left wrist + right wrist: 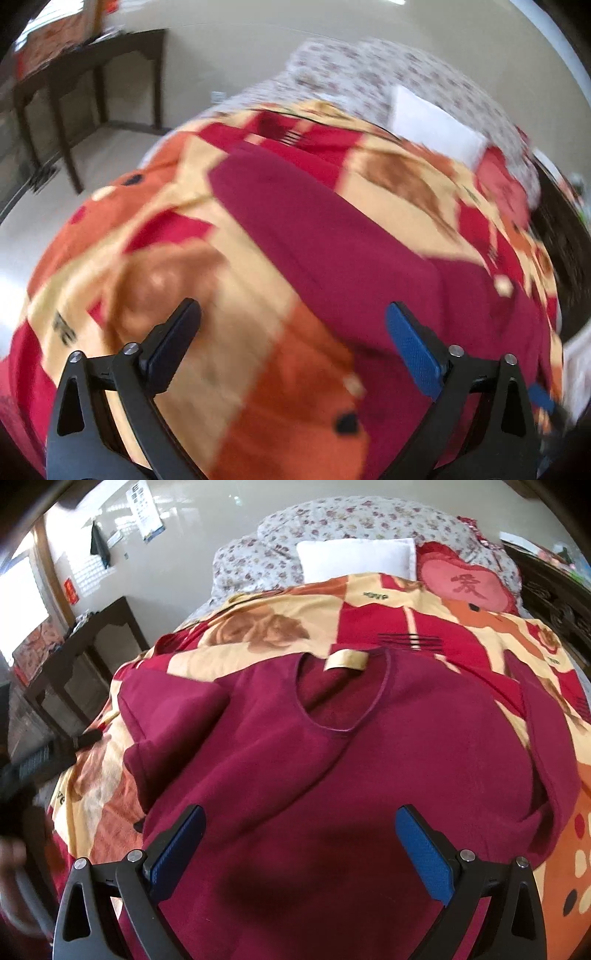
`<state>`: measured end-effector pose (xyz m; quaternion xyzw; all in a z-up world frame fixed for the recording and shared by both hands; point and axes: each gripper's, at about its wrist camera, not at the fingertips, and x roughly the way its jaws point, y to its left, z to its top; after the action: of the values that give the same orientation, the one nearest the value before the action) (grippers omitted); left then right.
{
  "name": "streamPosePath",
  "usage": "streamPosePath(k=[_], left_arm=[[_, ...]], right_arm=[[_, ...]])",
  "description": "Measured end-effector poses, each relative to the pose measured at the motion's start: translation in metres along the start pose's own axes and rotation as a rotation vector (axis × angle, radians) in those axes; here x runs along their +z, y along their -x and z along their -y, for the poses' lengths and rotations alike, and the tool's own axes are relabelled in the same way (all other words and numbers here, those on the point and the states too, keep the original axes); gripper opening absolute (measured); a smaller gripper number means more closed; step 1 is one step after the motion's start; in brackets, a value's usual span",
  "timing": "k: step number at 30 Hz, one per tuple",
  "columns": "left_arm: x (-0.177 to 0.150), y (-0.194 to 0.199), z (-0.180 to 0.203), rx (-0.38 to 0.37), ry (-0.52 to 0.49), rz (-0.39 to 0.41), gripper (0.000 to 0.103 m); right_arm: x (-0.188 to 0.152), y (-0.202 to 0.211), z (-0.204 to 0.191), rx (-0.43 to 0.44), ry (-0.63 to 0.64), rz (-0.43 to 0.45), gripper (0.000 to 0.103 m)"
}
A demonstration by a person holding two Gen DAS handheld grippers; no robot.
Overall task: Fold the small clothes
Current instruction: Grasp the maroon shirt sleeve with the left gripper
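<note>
On the bed's patterned blanket point(369, 602) we've got the maroon shirt point(332, 746) spread flat, with our left gripper point(293, 325) and right gripper point(300, 829) both wide apart, holding nothing.

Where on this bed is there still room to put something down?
Bare blanket lies between the maroon shirt's collar and the white pillow, and left of its sleeve. The head end is crowded with the pillow and red heart cushion.
</note>
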<state>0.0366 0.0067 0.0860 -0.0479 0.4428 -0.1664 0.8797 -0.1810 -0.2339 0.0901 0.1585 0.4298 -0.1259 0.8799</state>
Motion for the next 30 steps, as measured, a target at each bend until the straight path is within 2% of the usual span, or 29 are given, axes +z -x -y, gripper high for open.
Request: streamPosePath(k=[3, 7, 11, 16, 17, 18, 19, 20, 21, 22, 24, 30], left_arm=[[0.028, -0.022, -0.023, -0.003, 0.08, -0.017, 0.092], [0.054, -0.06, -0.041, 0.013, 0.143, -0.065, 0.078], [0.069, -0.084, -0.05, 0.01, 0.194, -0.055, 0.077], [0.077, -0.114, -0.051, 0.024, 0.223, -0.1, 0.075], [0.078, -0.116, -0.049, 0.035, 0.206, -0.093, 0.07], [0.078, -0.117, -0.047, 0.031, 0.188, -0.086, 0.053], [0.079, -0.117, -0.044, 0.003, 0.171, -0.08, 0.039], [0.08, -0.116, -0.043, -0.004, 0.167, -0.074, 0.034], [0.081, -0.115, -0.042, 0.001, 0.16, -0.065, 0.018], [0.084, -0.112, -0.04, 0.003, 0.144, -0.062, 0.01], [0.09, -0.103, -0.04, -0.004, 0.127, -0.048, 0.008], [0.125, -0.025, -0.051, -0.008, 0.112, 0.108, 0.008]], right_arm=[[0.001, -0.008, -0.003, 0.02, -0.005, -0.03, 0.102], [0.002, -0.016, -0.008, 0.039, -0.001, -0.066, 0.102], [0.005, -0.018, -0.014, 0.046, 0.025, -0.075, 0.102], [0.007, -0.022, -0.018, 0.057, 0.034, -0.09, 0.102], [0.007, -0.023, -0.018, 0.061, 0.033, -0.094, 0.102], [0.006, -0.025, -0.018, 0.064, 0.03, -0.098, 0.102], [0.006, -0.026, -0.018, 0.066, 0.027, -0.102, 0.102], [0.005, -0.027, -0.017, 0.066, 0.021, -0.107, 0.102], [0.004, -0.027, -0.016, 0.066, 0.013, -0.111, 0.102], [0.004, -0.027, -0.015, 0.067, 0.009, -0.11, 0.102], [0.003, -0.026, -0.012, 0.059, 0.004, -0.107, 0.102], [0.004, -0.014, 0.0, 0.069, -0.021, -0.082, 0.102]])
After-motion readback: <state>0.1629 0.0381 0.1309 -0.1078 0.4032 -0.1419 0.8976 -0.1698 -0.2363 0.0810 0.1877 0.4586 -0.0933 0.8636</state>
